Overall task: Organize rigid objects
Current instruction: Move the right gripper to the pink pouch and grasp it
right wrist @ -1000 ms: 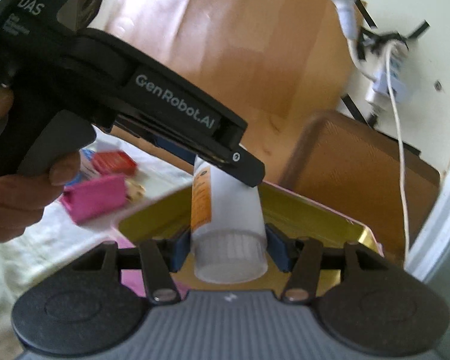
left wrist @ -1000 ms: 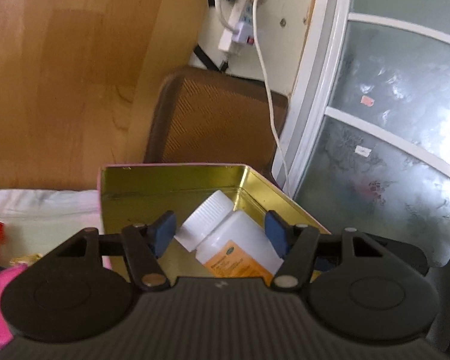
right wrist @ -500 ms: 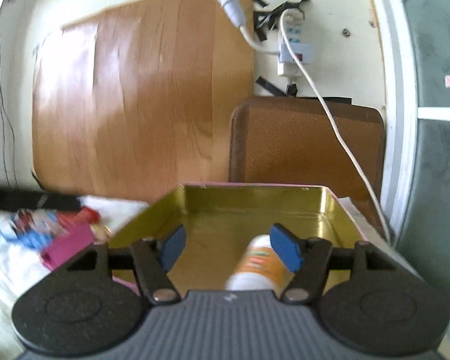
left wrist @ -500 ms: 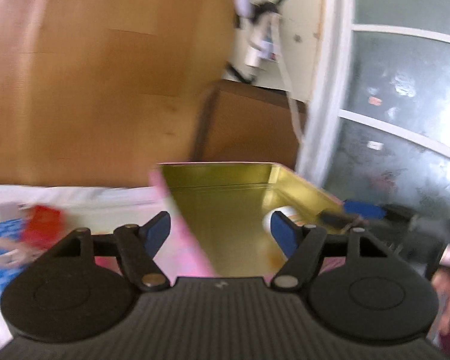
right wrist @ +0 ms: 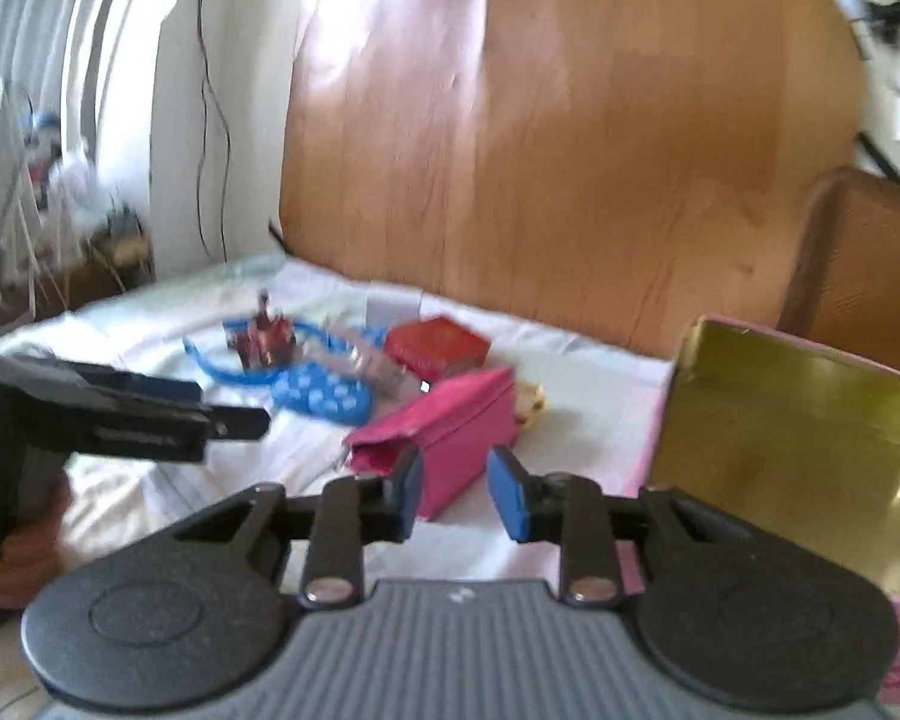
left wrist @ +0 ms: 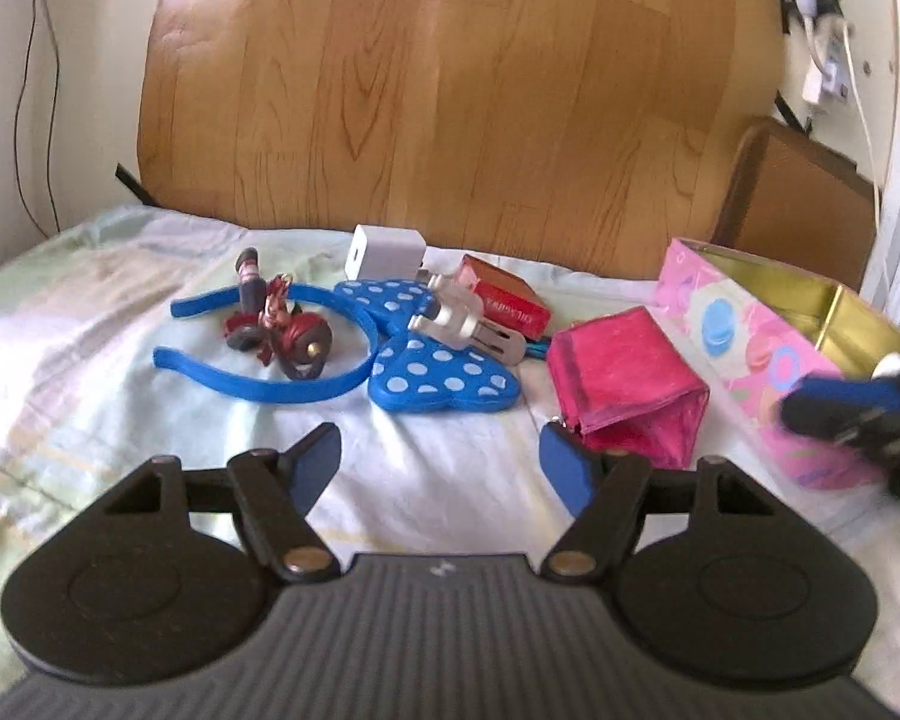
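The left gripper (left wrist: 438,468) has its jaws wide apart with nothing between them; it hangs above the pale bedsheet (left wrist: 90,324), pointing at the loose items. The right gripper (right wrist: 450,489) has its jaws closing, with a narrow gap left and nothing gripped; the pink pouch (right wrist: 444,432) lies just beyond its tips.

Ahead of the left gripper, from near to far:
- pink pouch, to the right, just beside the tin (left wrist: 744,348);
- blue polka-dot headband (left wrist: 306,354), with a small dark-red figure (left wrist: 276,330) lying inside its arc;
- clear plug-like item (left wrist: 468,324) resting across the bow;
- red box (left wrist: 504,300) behind it;
- white charger (left wrist: 384,252) farthest back, near the wooden board (left wrist: 450,90).

The tin stands open at the right edge of the bed, pink outside, gold inside. A white object shows at its inner edge in both views.
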Tool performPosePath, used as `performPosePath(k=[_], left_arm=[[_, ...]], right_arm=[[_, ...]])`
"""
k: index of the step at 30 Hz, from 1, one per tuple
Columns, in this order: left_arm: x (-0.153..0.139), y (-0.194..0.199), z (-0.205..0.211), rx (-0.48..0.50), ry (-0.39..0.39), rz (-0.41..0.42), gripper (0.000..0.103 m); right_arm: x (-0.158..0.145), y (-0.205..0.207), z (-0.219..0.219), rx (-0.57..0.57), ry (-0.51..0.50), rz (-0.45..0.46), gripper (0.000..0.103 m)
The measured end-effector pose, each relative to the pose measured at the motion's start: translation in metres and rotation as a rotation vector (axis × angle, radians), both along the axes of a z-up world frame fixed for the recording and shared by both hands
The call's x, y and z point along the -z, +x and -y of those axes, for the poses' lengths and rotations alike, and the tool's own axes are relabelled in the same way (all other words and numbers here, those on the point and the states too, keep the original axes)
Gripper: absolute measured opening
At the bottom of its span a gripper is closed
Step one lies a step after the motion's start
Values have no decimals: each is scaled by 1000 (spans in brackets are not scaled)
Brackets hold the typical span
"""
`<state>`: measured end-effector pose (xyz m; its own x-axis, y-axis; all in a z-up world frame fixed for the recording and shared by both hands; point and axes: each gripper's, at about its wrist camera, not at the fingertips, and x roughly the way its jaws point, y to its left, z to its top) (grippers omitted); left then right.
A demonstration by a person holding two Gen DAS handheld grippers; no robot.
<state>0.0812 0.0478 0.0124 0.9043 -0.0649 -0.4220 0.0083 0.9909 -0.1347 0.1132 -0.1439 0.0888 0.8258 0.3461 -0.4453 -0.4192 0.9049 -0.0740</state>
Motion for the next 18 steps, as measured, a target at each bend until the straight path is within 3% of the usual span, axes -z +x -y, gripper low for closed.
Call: performPosePath(k=[4, 8, 9, 13, 18], left_arm=[[-3, 1, 2, 11, -15, 33, 75], [-3, -2, 8, 35, -12, 52, 76], [-2, -3, 8, 38, -14, 55, 76], [0, -3, 2, 39, -52, 58, 76], [1, -4, -10, 39, -130, 55, 76]], right_arm=[[10, 19, -19, 19, -48, -43, 27], [18, 37, -26, 26, -33, -104, 26], [20, 40, -25, 32, -13, -128, 13], [20, 44, -6, 54, 171, -235, 12], [17, 10, 40, -47, 504, -410, 11]])
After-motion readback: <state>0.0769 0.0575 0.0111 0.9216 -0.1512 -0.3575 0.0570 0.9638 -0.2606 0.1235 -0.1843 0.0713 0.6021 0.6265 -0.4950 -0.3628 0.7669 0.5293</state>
